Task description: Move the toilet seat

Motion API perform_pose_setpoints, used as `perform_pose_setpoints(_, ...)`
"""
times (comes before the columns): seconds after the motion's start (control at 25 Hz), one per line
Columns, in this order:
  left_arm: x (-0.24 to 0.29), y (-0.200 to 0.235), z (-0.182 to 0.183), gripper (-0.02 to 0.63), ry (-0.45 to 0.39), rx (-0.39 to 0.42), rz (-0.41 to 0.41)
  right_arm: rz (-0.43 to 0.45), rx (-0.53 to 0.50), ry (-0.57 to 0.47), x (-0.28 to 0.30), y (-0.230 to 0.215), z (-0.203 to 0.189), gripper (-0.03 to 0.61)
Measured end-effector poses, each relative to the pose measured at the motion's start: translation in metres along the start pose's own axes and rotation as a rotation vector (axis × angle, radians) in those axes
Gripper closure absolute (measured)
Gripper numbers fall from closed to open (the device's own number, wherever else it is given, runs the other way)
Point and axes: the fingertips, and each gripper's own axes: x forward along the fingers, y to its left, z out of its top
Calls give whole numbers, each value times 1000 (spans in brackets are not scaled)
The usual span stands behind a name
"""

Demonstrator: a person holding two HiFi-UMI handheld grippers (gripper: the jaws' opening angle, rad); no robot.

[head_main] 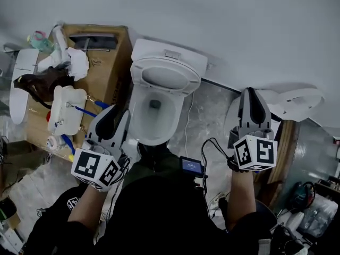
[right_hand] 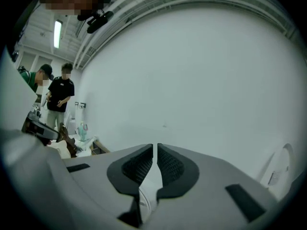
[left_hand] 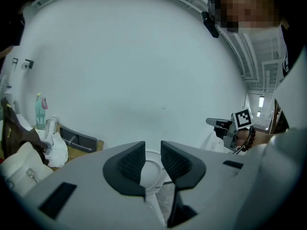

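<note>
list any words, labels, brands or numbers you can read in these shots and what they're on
No text can be read in any view.
Left marker cube and right marker cube: black-and-white square patterns only, no letters.
Small screen by the person's chest: too small to read.
White mark on dark cloth at lower left: too blurred to read.
Cardboard box: no print can be made out.

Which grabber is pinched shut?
The right grey two-jaw gripper: its black pads nearly meet, holding nothing. The left gripper has a clear gap showing the white toilet behind.
</note>
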Motion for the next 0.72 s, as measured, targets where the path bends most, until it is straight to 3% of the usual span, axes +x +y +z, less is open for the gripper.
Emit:
perform_pose_setpoints(0.2,-30,-17,24,553,-47,15,-38,-37,5,-13,-47,-18,36,526)
perform_pose_setpoints(0.36,-48,-28,46,580,-113,86,-39,-37,43,-3,-72,-31,52,527)
perform_pose_setpoints(0.6,-75,-37,60,581,-155,248,-16,-135,-55,-164,-118,-45,89,528)
perform_pose_setpoints(0.72,-90,-36,65,581,-172,253,4,-179,-38,-197,-131,-53,101,528)
